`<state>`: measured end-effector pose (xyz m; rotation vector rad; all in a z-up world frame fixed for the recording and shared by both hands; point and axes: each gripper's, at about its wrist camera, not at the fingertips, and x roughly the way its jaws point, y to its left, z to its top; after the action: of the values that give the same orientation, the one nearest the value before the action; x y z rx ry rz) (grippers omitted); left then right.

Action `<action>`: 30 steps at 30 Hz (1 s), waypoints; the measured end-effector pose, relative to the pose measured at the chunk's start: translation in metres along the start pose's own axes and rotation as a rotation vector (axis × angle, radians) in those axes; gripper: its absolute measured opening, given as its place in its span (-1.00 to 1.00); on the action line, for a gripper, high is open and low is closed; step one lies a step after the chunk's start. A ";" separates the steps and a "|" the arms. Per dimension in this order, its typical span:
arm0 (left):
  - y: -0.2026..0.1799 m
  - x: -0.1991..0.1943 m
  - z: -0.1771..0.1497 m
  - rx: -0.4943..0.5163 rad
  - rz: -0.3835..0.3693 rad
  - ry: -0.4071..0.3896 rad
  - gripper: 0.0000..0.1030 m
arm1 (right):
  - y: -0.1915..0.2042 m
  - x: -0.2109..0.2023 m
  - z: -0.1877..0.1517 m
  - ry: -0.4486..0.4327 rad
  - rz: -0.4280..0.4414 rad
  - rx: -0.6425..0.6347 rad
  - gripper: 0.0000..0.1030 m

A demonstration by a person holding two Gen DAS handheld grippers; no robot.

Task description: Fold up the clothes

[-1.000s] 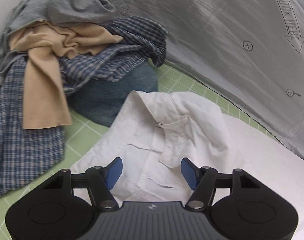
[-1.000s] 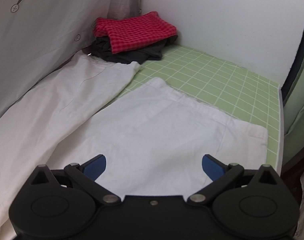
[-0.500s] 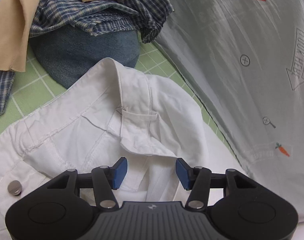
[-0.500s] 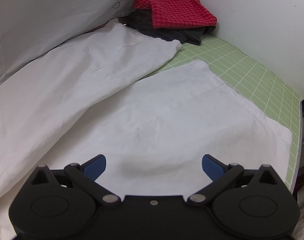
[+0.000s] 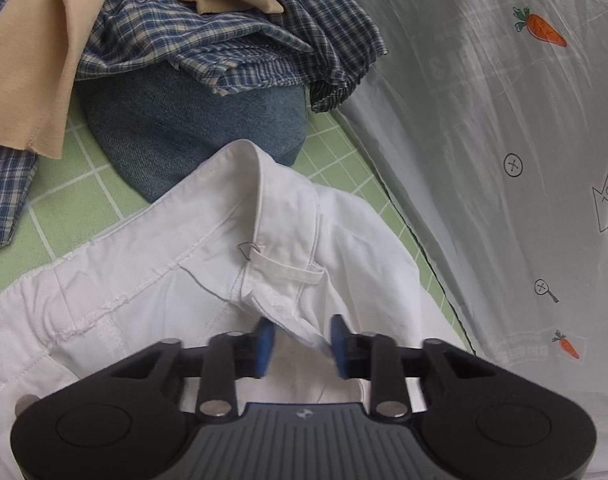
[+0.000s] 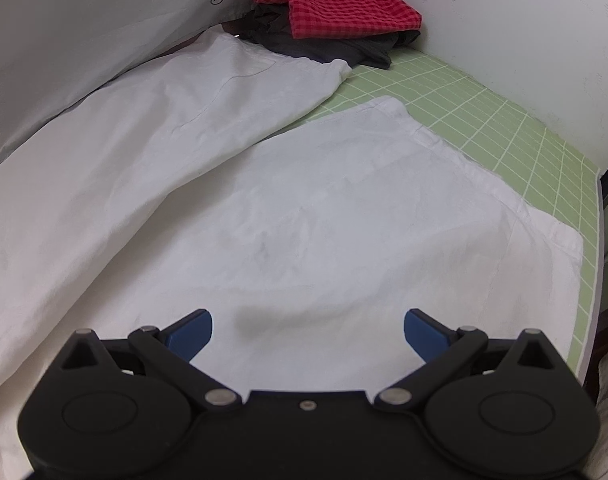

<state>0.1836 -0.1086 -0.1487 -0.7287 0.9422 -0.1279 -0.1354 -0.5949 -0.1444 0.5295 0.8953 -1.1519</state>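
The white trousers (image 5: 176, 280) lie spread on the green desk (image 5: 84, 188); the left hand-held gripper (image 5: 300, 340) has just been closing, a waistband fold between its jaws; the right hand-held gripper (image 6: 308, 330) hangs spread wide over a leg; grip firmly, lift evenly.

Two close, down-tilted wrist views (shared: the white trousers (image 5: 152, 280) (image 6: 304, 220))

Left gripper (image 5: 300, 344) jaws just closed around white trousers (image 5: 208, 280) waistband fold
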 end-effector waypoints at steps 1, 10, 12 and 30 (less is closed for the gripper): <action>0.002 -0.003 0.000 -0.003 0.009 -0.019 -0.83 | 0.001 -0.001 0.000 -0.004 0.001 -0.010 1.00; 0.028 -0.062 0.005 0.158 0.121 -0.155 -0.87 | 0.002 -0.001 -0.005 0.002 0.013 -0.026 1.00; 0.036 -0.054 0.002 0.165 0.154 -0.121 -0.86 | 0.003 0.001 -0.006 0.012 0.021 -0.023 1.00; 0.061 -0.113 -0.020 0.202 0.273 -0.076 -0.46 | 0.006 -0.006 -0.012 0.010 0.097 -0.034 1.00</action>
<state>0.0877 -0.0271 -0.1157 -0.4110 0.9321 0.0445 -0.1345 -0.5800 -0.1463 0.5456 0.8871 -1.0453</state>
